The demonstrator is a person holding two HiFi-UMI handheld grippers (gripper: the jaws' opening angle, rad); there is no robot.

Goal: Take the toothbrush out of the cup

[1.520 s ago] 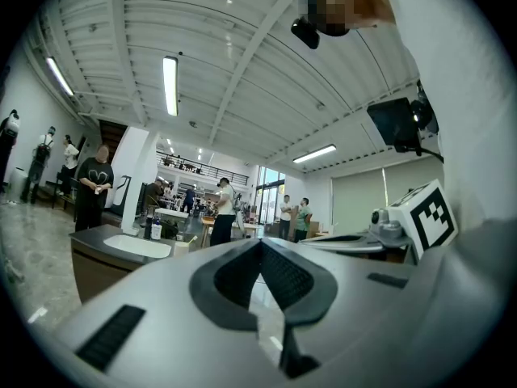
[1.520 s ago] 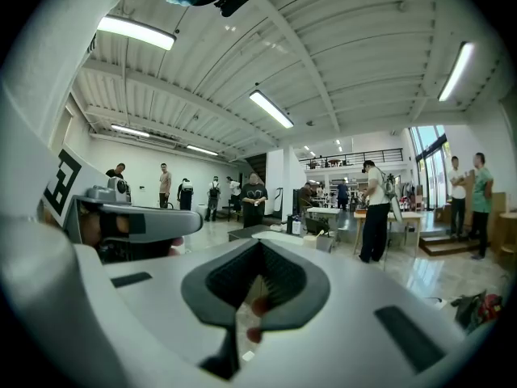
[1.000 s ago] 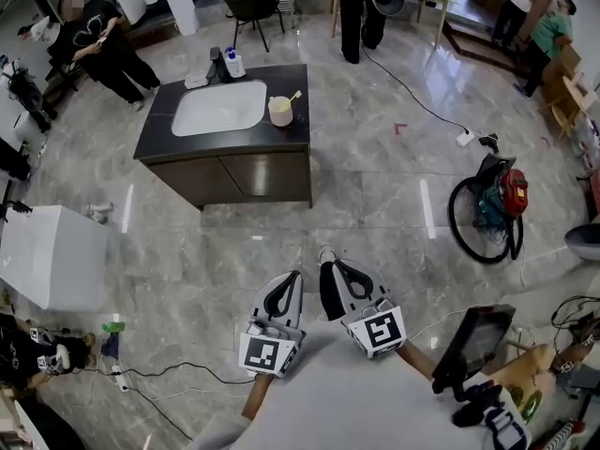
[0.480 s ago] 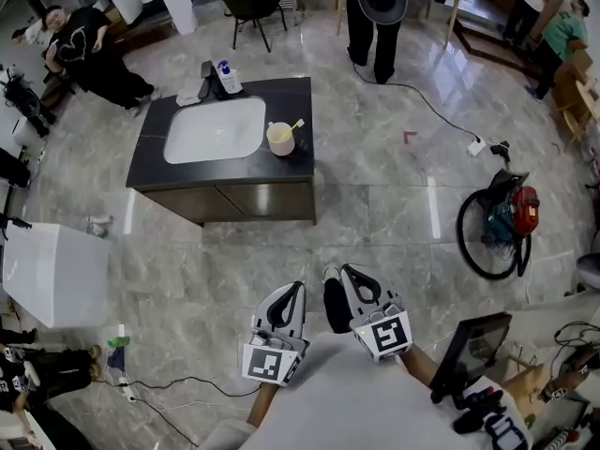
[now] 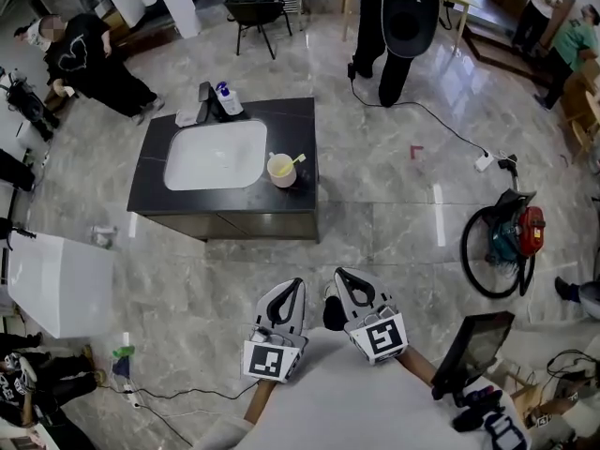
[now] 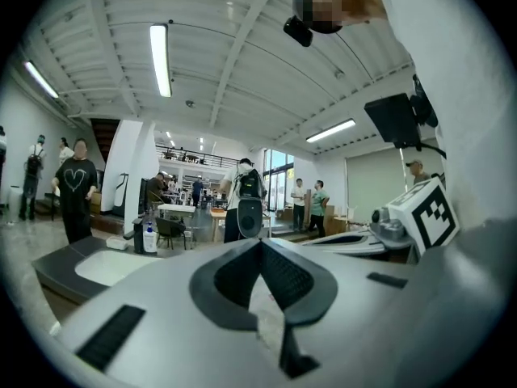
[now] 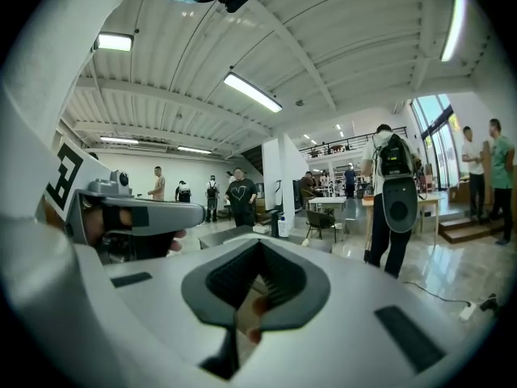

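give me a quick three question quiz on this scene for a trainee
1. True or false: the yellow toothbrush stands in the round cream cup.
2. In the head view, the cup sits on the dark stone countertop: A) left of the white rounded basin; B) right of it; C) inside it.
3. Fill in: the jaws of the left gripper and the right gripper are ____, holding nothing.
Key: 1 true; 2 B; 3 shut.

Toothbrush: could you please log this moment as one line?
toothbrush in cup | left hand-held gripper shut, empty | right hand-held gripper shut, empty
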